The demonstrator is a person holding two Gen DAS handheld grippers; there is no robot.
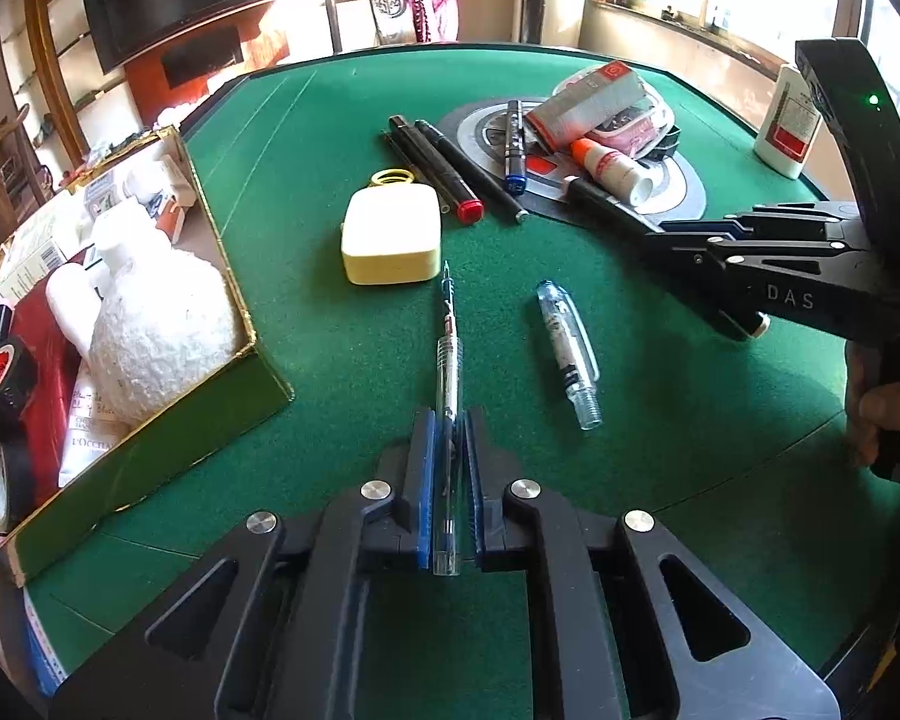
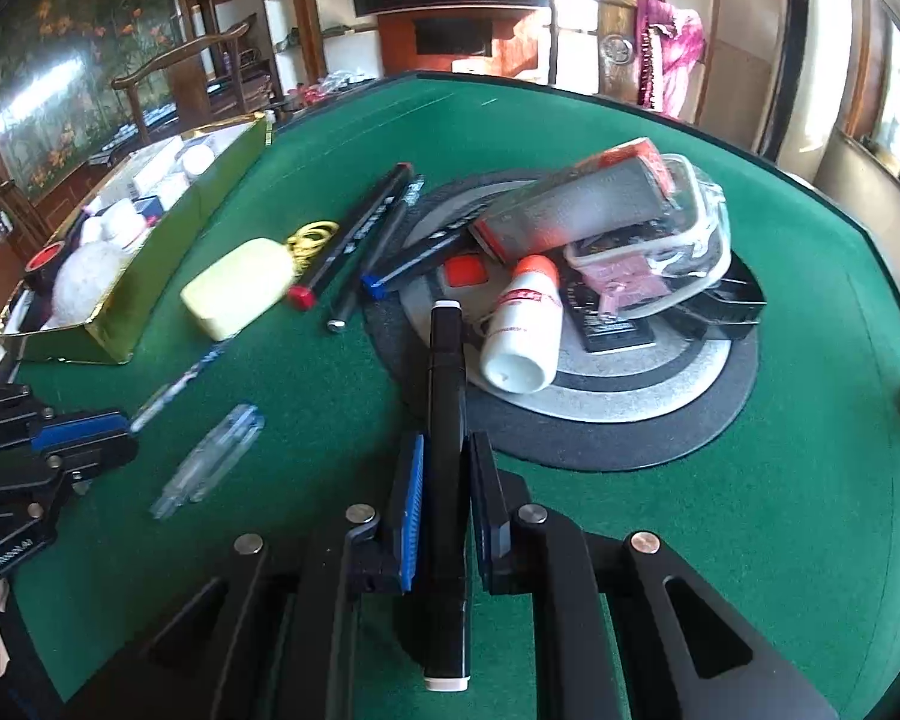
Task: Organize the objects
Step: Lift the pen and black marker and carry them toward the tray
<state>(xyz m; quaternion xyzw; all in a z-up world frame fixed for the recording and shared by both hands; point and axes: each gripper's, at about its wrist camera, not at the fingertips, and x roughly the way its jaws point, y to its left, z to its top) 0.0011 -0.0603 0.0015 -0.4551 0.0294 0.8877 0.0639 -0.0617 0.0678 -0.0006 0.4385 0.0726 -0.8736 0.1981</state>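
Surface: green felt tabletop [image 1: 342,90], with a round grey-and-black disc [image 2: 618,402] at its centre.
Left hand-held gripper [image 1: 448,426]: closed on a clear pen [image 1: 448,360]; the pen's tip points away along the felt.
Right hand-held gripper [image 2: 444,450]: clamped on a black marker [image 2: 446,420] with white end caps; the marker's far end reaches the disc's edge.
Pen cap [image 1: 567,348]: clear, lying loose on the felt between the two grippers.
Yellow case [image 1: 390,237]: flat on the felt beyond the pen tip, yellow rubber bands [image 1: 393,177] just behind it.
Markers [image 1: 450,171]: several laid side by side, one red-capped, beside the disc.
Disc pile: white bottle with orange cap [image 2: 525,324], grey-and-orange carton [image 2: 576,201], clear pouch [image 2: 690,228].
Gold-edged box [image 1: 150,324]: at the left, holding tape rolls [image 1: 0,396], tubes and a white textured object [image 1: 162,312].
White bottle [image 1: 789,120]: upright at the far right edge.
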